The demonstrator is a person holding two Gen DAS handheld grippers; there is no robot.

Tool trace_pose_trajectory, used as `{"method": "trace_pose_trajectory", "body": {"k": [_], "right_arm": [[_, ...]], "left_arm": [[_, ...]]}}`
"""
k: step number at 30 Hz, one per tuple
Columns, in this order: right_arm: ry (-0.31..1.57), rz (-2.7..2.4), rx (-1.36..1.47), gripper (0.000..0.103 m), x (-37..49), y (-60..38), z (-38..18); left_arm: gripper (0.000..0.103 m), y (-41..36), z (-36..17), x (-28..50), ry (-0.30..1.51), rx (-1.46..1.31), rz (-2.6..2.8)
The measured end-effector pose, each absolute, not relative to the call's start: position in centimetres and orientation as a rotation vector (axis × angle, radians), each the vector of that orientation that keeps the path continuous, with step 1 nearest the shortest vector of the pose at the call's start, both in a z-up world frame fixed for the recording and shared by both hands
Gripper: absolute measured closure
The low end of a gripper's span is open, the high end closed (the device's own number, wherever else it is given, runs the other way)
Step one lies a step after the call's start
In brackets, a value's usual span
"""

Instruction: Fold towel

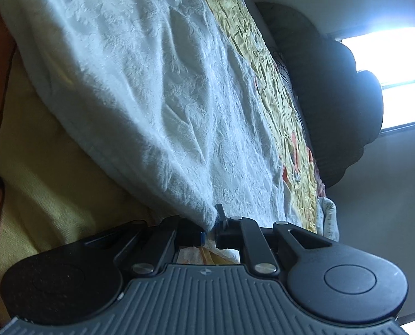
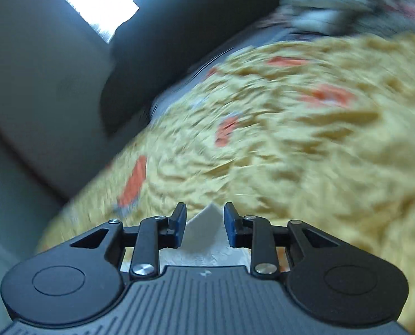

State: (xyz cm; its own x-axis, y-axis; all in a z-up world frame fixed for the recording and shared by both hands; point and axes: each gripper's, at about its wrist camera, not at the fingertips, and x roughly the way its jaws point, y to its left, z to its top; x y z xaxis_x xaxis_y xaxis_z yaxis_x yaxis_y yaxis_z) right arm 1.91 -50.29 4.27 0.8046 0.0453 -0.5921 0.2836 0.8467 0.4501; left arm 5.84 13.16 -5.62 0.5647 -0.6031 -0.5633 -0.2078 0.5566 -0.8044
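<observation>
We hold white towel [image 1: 157,106] corner pinched tight in left hand-held gripper [image 1: 211,227], cloth raised off yellow bedspread [image 1: 266,64]. Right hand-held gripper [image 2: 204,224] parted, corner loose between jaws. Mid-fold; next: carry corners across, edges matched.

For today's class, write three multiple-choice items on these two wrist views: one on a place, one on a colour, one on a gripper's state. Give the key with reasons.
1. Where does the white towel lie?
A. on a yellow bedspread
B. on a wooden floor
C. in a basket

2. What colour are the patches on the bedspread?
A. green
B. orange
C. purple

3. What state is the left gripper in?
A. wide open and empty
B. shut on the towel's corner
C. out of view

Key: 1 A, yellow crinkled cloth shows beside the towel; 2 B, orange patches show in the right wrist view; 3 B, the corner is pinched between the fingers.
</observation>
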Motion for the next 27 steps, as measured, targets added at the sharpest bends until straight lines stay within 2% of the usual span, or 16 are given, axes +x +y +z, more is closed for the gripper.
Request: {"method": "trace_pose_trajectory", "body": {"k": [4,7,12,14,16,22,24,25,26,27], "right_arm": [[0.711,-0.072,0.334,0.073,5.1,-49.1,2.8],[0.7,-0.031,0.371,0.073,5.6,-49.5,1.9],[0.698,-0.012,0.453,0.065,5.2,-50.6,1.4],[0.675,-0.051,0.486,0.052,4.7,-51.4,1.6],[0.664,-0.055,0.501,0.046,4.5,-51.7,1.5],[0.692,0.007,0.407,0.046,5.8,-49.8,1.1],[0.721,0.0,0.365,0.05,6.3,-49.4,0.8],[0.738,-0.009,0.362,0.074,6.4,-49.5,0.6],[0.748,0.001,0.382,0.083,6.4,-49.9,0.6],[0.735,0.012,0.403,0.086,6.1,-50.2,0.9]], "left_arm": [[0.087,13.4,-5.9,5.6,0.965,-0.999,-0.285],[0.087,13.4,-5.9,5.6,0.962,-1.002,-0.286],[0.087,13.6,-6.2,5.7,0.964,-1.013,-0.292],[0.087,13.6,-6.2,5.7,0.965,-1.013,-0.293],[0.088,13.6,-6.2,5.7,0.963,-1.012,-0.294],[0.088,13.6,-6.2,5.7,0.963,-1.013,-0.293],[0.088,13.6,-6.2,5.7,0.963,-1.012,-0.294],[0.088,13.6,-6.2,5.7,0.963,-1.013,-0.294],[0.088,13.6,-6.3,5.7,0.962,-1.014,-0.295],[0.088,13.7,-6.3,5.6,0.959,-1.014,-0.298]]}}
